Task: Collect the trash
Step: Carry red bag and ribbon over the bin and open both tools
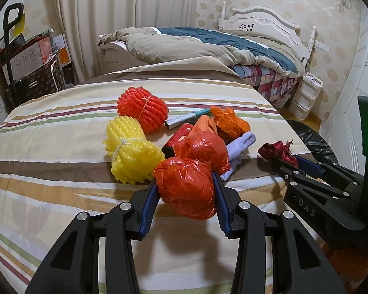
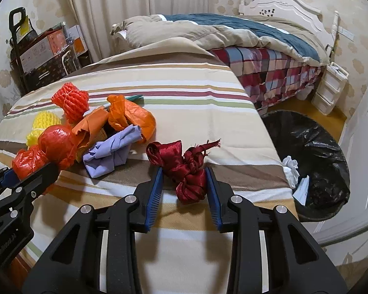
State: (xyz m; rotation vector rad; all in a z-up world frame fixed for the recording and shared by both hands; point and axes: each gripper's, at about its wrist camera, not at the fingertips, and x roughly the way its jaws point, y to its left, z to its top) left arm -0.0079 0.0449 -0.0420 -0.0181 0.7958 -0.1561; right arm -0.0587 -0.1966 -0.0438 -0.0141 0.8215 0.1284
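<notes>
since the left tongs (image 1: pixel 185 191) pinch a crinkly red plastic bag (image 1: pixel 186 188) and the right tongs (image 2: pixel 184 183) pinch a knotted red ribbon (image 2: pixel 184 169), either could slip out short of the trash bin (image 2: pixel 314 161).

Crinkled, glossy red plastic film forms the bag (image 1: pixel 186 188) pressed between the ribbed blue pads (image 1: pixel 148 208) of the left claw (image 1: pixel 185 204), its arms matt black plastic with polished metal pins. The right claw (image 2: pixel 184 193) closes on a satin-sheened, dark red ribbon (image 2: pixel 184 169) with frayed ends. Foam netting, yellow (image 1: pixel 132 152) and orange-red (image 1: pixel 142 109), looks soft and knobbly. A lilac cloth (image 2: pixel 110 154) lies matt on the striped woven cotton cover (image 2: pixel 184 83). The bin liner (image 2: pixel 316 152) is shiny black plastic.
</notes>
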